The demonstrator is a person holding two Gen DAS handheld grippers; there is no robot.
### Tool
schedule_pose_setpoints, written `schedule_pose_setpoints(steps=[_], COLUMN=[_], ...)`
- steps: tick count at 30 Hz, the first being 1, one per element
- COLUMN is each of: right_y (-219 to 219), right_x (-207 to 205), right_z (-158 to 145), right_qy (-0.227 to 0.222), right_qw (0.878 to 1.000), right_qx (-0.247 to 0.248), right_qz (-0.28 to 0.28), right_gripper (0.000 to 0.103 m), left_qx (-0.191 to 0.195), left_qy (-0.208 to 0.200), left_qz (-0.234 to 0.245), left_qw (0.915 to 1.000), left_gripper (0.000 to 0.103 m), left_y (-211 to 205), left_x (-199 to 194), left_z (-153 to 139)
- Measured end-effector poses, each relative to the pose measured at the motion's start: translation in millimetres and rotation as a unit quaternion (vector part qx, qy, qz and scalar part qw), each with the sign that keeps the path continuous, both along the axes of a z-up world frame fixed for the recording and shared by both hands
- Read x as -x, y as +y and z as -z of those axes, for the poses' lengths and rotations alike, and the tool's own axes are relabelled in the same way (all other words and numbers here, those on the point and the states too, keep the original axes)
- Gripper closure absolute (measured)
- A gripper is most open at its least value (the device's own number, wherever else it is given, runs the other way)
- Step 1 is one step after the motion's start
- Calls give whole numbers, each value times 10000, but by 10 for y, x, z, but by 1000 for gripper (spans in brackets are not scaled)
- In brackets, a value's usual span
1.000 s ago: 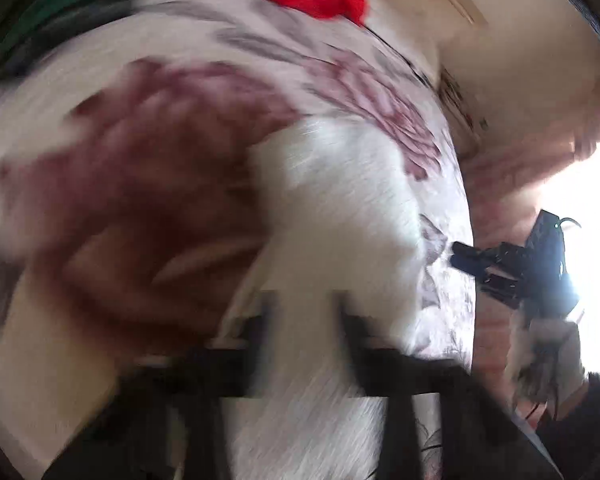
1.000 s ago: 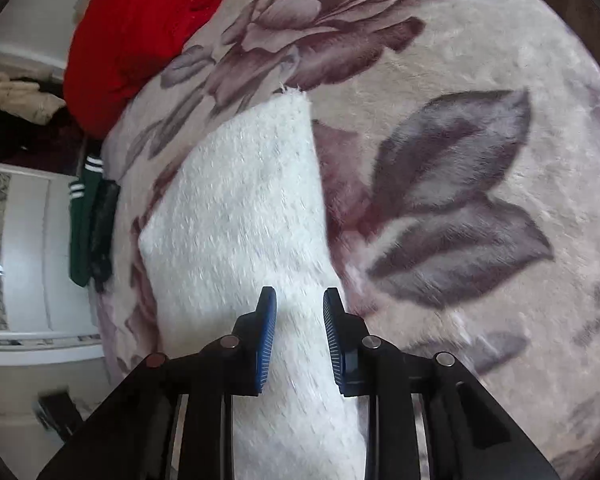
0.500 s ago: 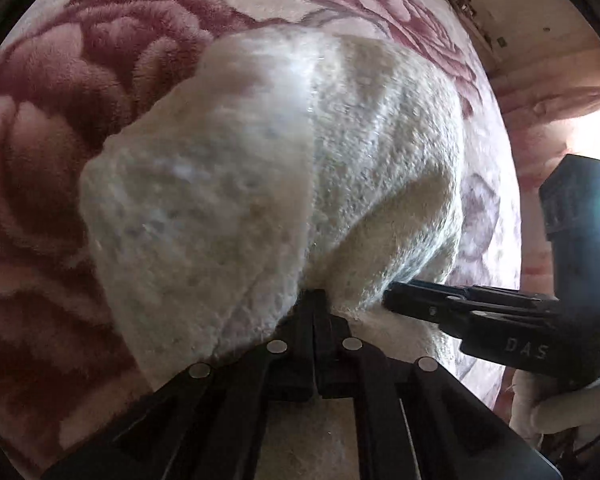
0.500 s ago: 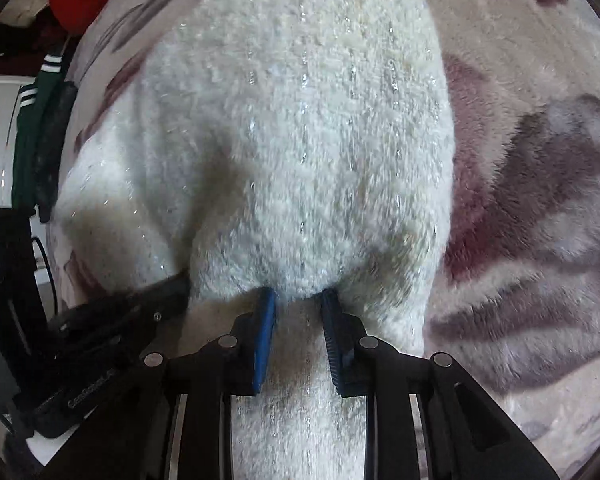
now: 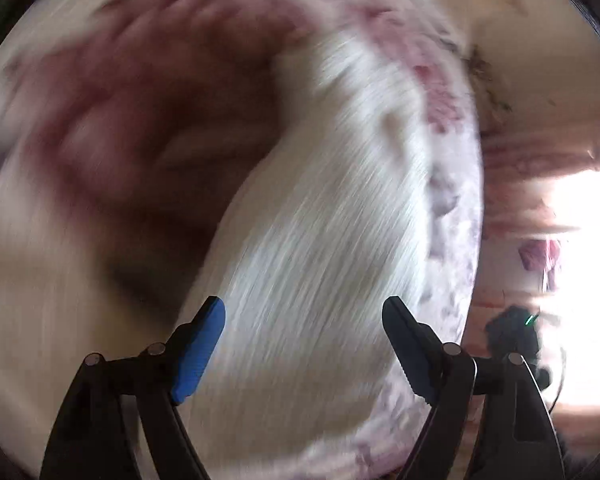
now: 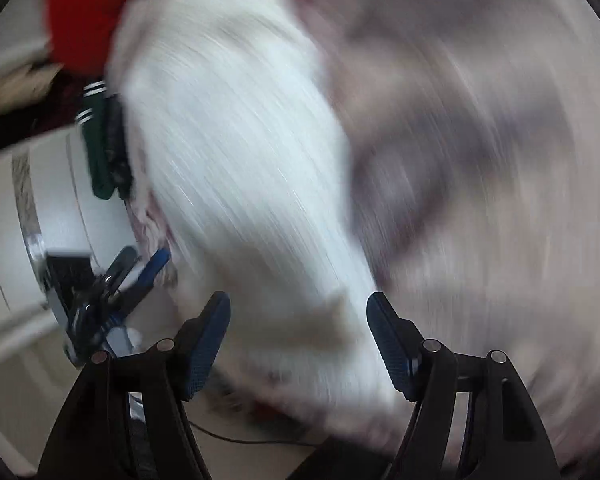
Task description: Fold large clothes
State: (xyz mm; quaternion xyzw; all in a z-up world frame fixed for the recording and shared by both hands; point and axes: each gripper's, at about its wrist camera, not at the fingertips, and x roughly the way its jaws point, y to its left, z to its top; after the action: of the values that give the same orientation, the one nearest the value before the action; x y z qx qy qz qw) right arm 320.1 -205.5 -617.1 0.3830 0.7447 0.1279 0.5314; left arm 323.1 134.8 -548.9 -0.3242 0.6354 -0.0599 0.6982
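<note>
A white fluffy garment [image 5: 324, 216] lies in a long folded strip on a floral blanket [image 5: 132, 128]. It also shows in the right wrist view [image 6: 236, 168]. Both views are blurred by motion. My left gripper [image 5: 304, 344] is open and empty above the near end of the garment. My right gripper [image 6: 298, 340] is open and empty above the garment's near end. The left gripper also shows in the right wrist view [image 6: 140, 268], at the garment's left edge. The right gripper shows dimly at the lower right of the left wrist view [image 5: 516, 336].
A red garment [image 6: 84, 12] lies at the far end of the blanket. A dark green garment with white stripes [image 6: 98, 144] lies at the blanket's left edge. White furniture [image 6: 40, 208] stands beyond it. A bright window [image 5: 580, 248] glares at right.
Both grippers were shut on the white garment half a second ago. Both have opened, let it go and pulled back fast. The garment now lies flat.
</note>
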Motion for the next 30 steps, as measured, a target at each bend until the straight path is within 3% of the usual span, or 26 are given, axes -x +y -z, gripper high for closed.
schedule_pose_setpoints(steps=[2, 4, 6, 8, 9, 10, 11, 14, 15, 16, 17, 18, 21, 25, 26, 28, 29, 30], right_y=[4, 32, 58, 81, 100, 127, 139, 196, 203, 208, 214, 200, 229, 369, 410, 588, 602, 620], right_x=[571, 1061, 1445, 1593, 1610, 1582, 1546, 1408, 1396, 1404, 1413, 1458, 1453, 1496, 1448, 1412, 1348, 1294], right_z=[253, 507, 777, 932, 984, 996, 976, 806, 720, 670, 626, 595, 732, 998, 1022, 1004, 953, 870], right_qy=[582, 1085, 1444, 1482, 1352, 1242, 1058, 823, 785, 814, 828, 744, 893, 1147, 1075, 728, 506, 159], right_qw=[9961, 9845, 9587, 9393, 9313, 9334, 9389, 9611, 9671, 9709, 9725, 9698, 9619, 9394, 9352, 9292, 9290, 9288], right_qx=[-392, -614, -993, -1128, -1192, -1143, -1052, -746, -653, -564, -515, -564, -672, -1154, -1256, -1419, -1520, -1644], right_qz=[535, 1233, 2239, 2882, 3165, 3168, 3101, 2528, 2330, 2179, 2116, 2253, 2495, 3017, 3131, 3335, 3336, 3318], right_gripper=[30, 30, 30, 31, 40, 61, 67, 67, 61, 41, 32, 27, 26, 27, 27, 59, 63, 70], left_qx=[180, 567, 890, 1438, 1724, 1813, 1823, 2008, 1997, 1912, 1814, 1714, 1496, 2012, 2201, 2753, 2948, 3383], left_qy=[449, 929, 1228, 1444, 1447, 1465, 1462, 1187, 1083, 963, 901, 710, 347, -389, -609, -1069, -1275, -1505], left_qz=[-437, -934, -1219, -1572, -1718, -1863, -1971, -2436, -2617, -2762, -2802, -2858, -2727, -2563, -2465, -2308, -2250, -2160], left_qw=[9979, 9897, 9809, 9663, 9591, 9544, 9521, 9414, 9380, 9370, 9383, 9402, 9498, 9446, 9418, 9271, 9199, 9035], left_gripper=[23, 23, 23, 23, 23, 23, 23, 23, 23, 23, 23, 36, 79, 88, 88, 91, 91, 91], left_y=[25, -3, -82, -175, -239, -277, -292, -285, -283, -292, -311, -324, -365, -353, -358, -329, -326, -325], left_x=[487, 976, 1262, 1462, 1479, 1516, 1521, 1485, 1469, 1445, 1417, 1403, 1364, 1362, 1345, 1323, 1324, 1296], left_z=[135, 343, 523, 772, 905, 1036, 1092, 1228, 1236, 1240, 1234, 1195, 1013, 802, 762, 694, 626, 620])
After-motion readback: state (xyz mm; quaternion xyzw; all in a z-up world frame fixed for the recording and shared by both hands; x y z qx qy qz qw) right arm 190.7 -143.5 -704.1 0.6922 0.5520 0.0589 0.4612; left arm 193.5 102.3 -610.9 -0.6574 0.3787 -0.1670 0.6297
